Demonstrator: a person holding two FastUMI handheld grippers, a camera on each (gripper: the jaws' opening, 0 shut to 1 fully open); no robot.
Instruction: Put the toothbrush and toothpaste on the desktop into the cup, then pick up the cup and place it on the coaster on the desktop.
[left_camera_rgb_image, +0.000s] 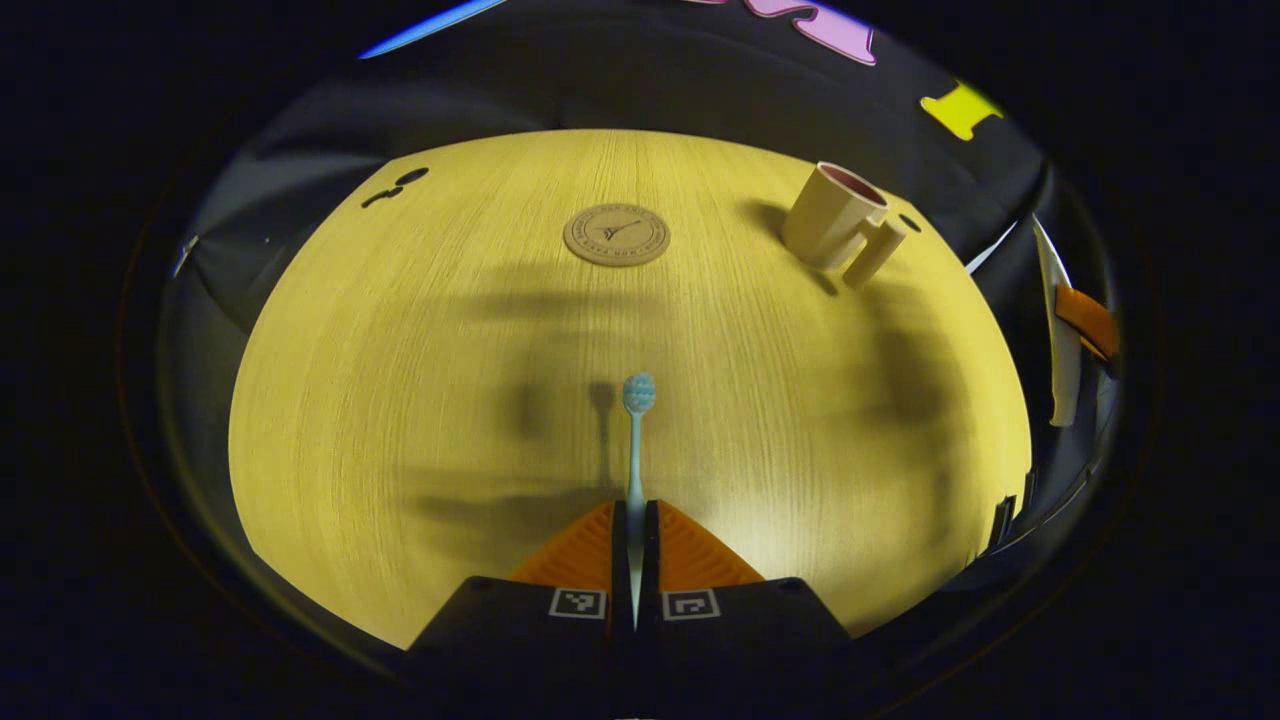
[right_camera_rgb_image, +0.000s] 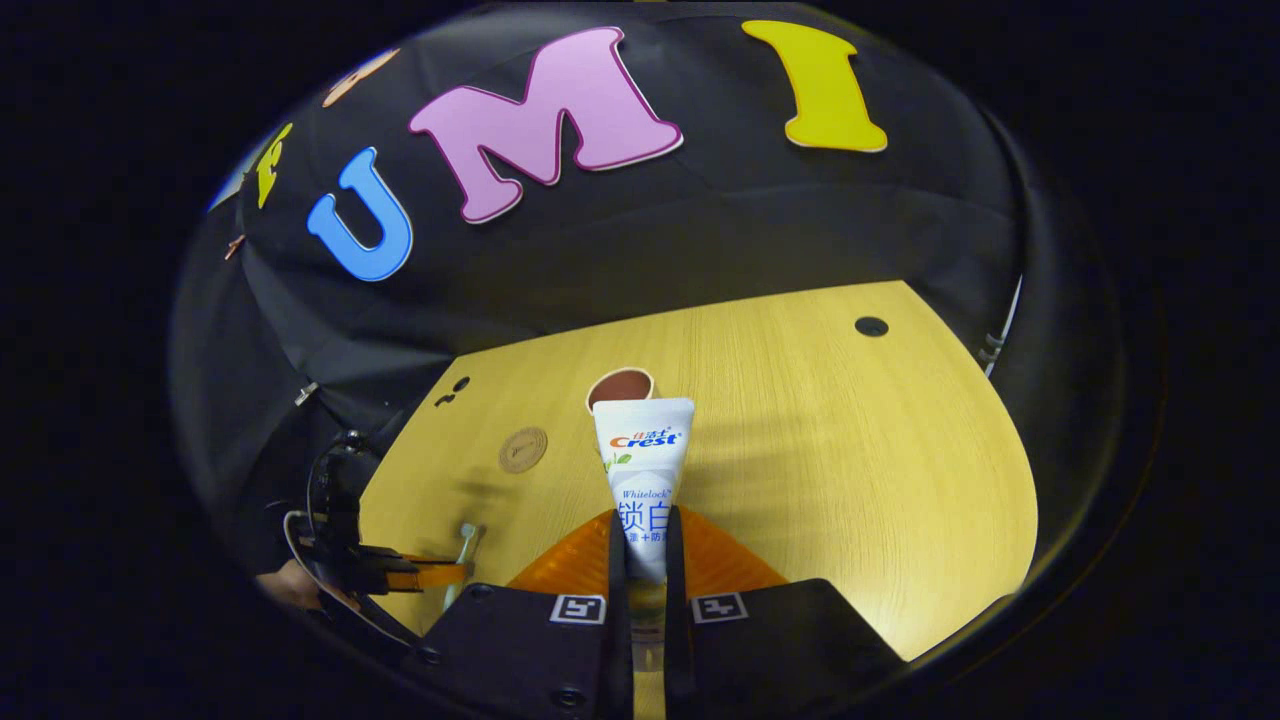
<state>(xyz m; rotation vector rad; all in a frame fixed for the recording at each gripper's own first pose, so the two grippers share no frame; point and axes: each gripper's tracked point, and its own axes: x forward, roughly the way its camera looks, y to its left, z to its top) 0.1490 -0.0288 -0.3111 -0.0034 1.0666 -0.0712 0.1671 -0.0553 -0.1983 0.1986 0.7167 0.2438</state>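
My left gripper (left_camera_rgb_image: 636, 520) is shut on a pale blue toothbrush (left_camera_rgb_image: 636, 440), whose brush head points forward above the wooden desktop (left_camera_rgb_image: 420, 400). Beyond it lies a round cork coaster (left_camera_rgb_image: 616, 234), and a beige cup (left_camera_rgb_image: 835, 218) with a handle stands at the far right. My right gripper (right_camera_rgb_image: 646, 530) is shut on a white toothpaste tube (right_camera_rgb_image: 642, 460), held up in front of the cup (right_camera_rgb_image: 620, 386). In the right gripper view the left gripper (right_camera_rgb_image: 435, 574) shows low at the left with the toothbrush (right_camera_rgb_image: 464, 550), and the coaster (right_camera_rgb_image: 523, 449) lies beyond it.
Small dark holes (left_camera_rgb_image: 410, 177) mark the desktop's far left, and another (right_camera_rgb_image: 871, 326) sits at its far right in the right gripper view. The other gripper's white and orange body (left_camera_rgb_image: 1075, 330) shows at the right edge of the left gripper view.
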